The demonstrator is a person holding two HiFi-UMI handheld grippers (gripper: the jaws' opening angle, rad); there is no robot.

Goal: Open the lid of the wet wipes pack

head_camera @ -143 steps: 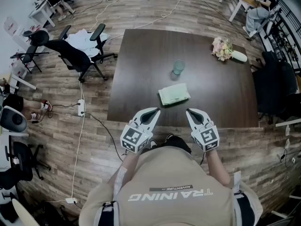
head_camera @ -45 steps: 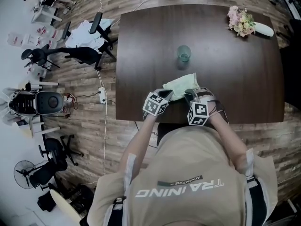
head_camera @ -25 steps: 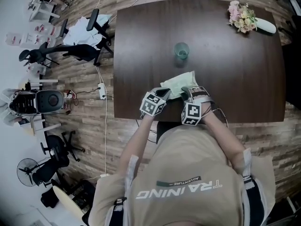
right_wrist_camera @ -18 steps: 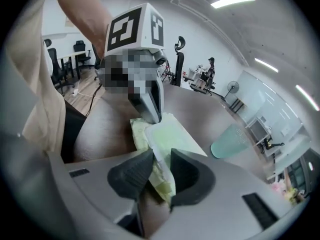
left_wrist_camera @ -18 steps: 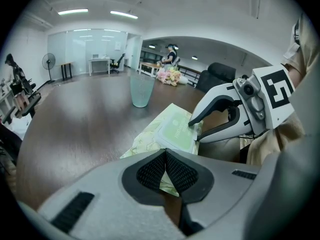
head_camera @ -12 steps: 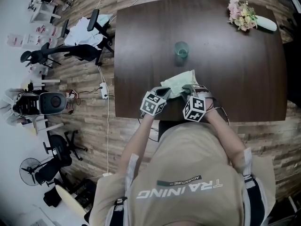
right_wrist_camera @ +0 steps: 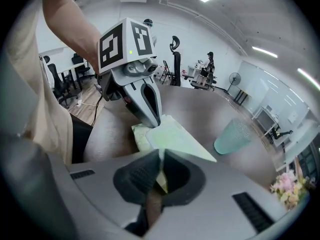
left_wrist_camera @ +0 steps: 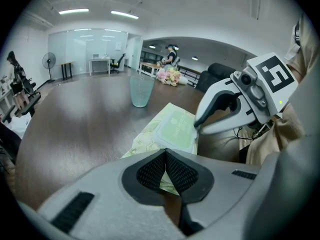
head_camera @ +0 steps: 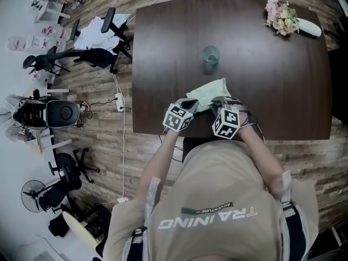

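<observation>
Head view looks steeply down on a dark wooden surface [head_camera: 163, 48] with the wet wipes pack [head_camera: 211, 93] lying flat close to its near edge, roughly midway along that edge. The pack is pale green, and its near end sits between the two tools.

The left hand-held gripper [head_camera: 188, 104] comes in at the pack's near left corner. In the left gripper view its jaws stand pressed together at the tips, with the soft edge of the pack pinched between the ribbed pads.

The right hand-held gripper [head_camera: 219, 103] comes in at the near right side of the pack. In the left gripper view its tips rest at the near right corner of the lid [left_wrist_camera: 175, 130], the smooth rectangular panel on the pack's top face. In the right gripper view its jaws have just been closing and now stand nearly together, a thin pale green edge of the lid caught between the pads. How far that edge has lifted off the pack is hard to tell.

A clear greenish glass [head_camera: 211, 55] stands upright near the middle of the surface, beyond the pack and well apart from it. A bunch of flowers [head_camera: 281, 16] lies at the far right corner. The person's forearms reach in over the near edge, one behind each marker cube.
</observation>
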